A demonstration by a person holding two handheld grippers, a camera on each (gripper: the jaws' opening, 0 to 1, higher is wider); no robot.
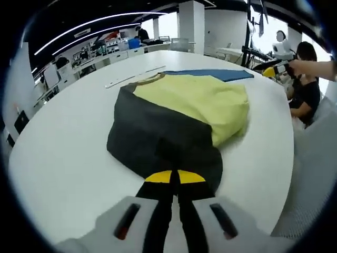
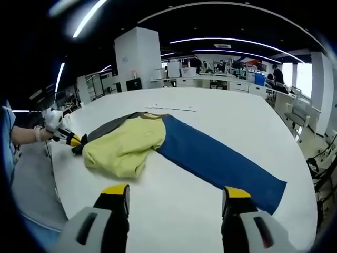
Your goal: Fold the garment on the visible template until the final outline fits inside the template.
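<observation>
A white worktop (image 2: 210, 121) carries the garment (image 2: 137, 145), centred. Its dark hem (image 1: 158, 142) is pinched by the closed left claw (image 1: 175, 182) at 6 o'clock; the right claw (image 2: 175, 197) is held open, empty. The blue template (image 2: 221, 161) is partly covered.

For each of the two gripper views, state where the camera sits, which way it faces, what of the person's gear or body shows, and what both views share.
Left gripper view: rides the left tool, jaws shut on the garment's dark part, facing across the table.
Right gripper view: rides the right tool, jaws open above the table, facing the blue part; the person's hand shows at left.
Shared: the garment's yellow part and the white table.
</observation>
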